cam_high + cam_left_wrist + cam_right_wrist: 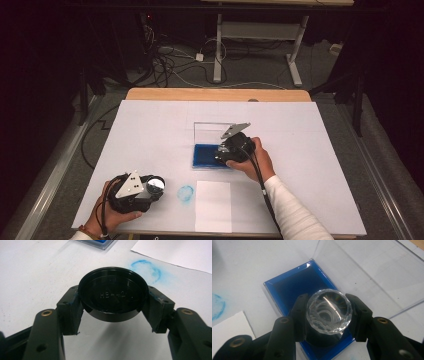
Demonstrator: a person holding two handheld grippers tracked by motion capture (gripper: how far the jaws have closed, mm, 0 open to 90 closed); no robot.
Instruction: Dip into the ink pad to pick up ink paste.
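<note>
My right gripper (328, 315) clamps the faceted clear stamp (329, 311) between its jaws, over the blue ink pad (294, 287); my left gripper (113, 307) grips the black round cap (113, 293) beside the blue ring mark (146, 267)

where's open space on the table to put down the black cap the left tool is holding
The far strip behind the clear-lidded blue box is bare, as is the left side above the left tool. It is crowded between the blue ring stain, white sheet and right tool.
</note>
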